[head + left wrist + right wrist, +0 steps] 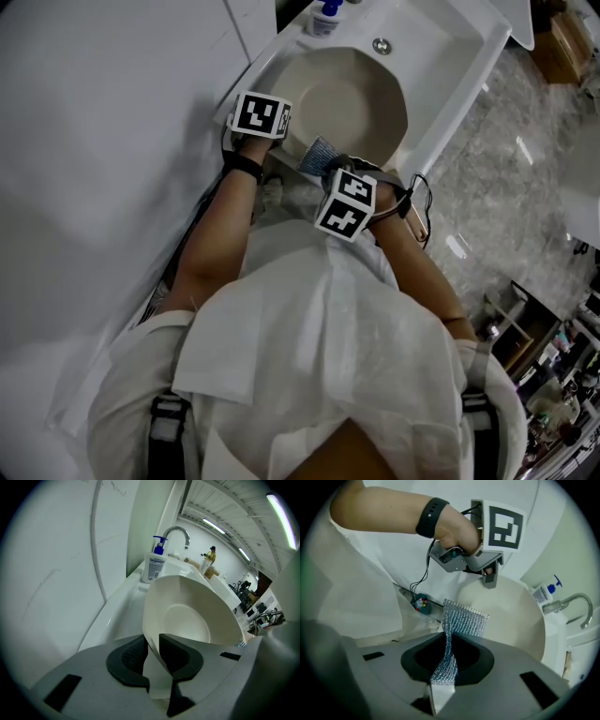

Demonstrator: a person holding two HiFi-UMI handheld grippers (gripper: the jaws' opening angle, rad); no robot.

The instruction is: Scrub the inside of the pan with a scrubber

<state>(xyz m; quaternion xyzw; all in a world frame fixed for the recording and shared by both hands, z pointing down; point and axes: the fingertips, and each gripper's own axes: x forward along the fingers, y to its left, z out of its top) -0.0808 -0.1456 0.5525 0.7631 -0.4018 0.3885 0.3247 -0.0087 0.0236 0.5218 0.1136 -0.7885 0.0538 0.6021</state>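
- Our left claw (152, 654) is clenched on the near rim of the pan (187, 616). The thin wall of the pan stands between the two dark pads.
- The pan is pale and wide. It sits tilted in the basin of the sink (464, 61), with its open side turned toward us.
- Our right claw (447, 663) is clenched on the scrubber (464, 618), a silvery mesh pad. The claw pinches the lower part of the pad, which is twisted there, and the upper part stands free beside the near edge of the pan. We cannot tell if it touches the pan already.
- We judge that the pan is stiff and smooth, and probably slippery under the pads. A hold at one place on the rim lets it swing, so the grip should stay firm and the sink should carry the weight.
- The scrubber looks soft and very light, and it folds easily. We think a deep hold is better, so that the free flap can press flat on the inside of the pan.
- The soap bottle (153, 564) and the tap (178, 531) stand behind the pan, well apart from both claws.
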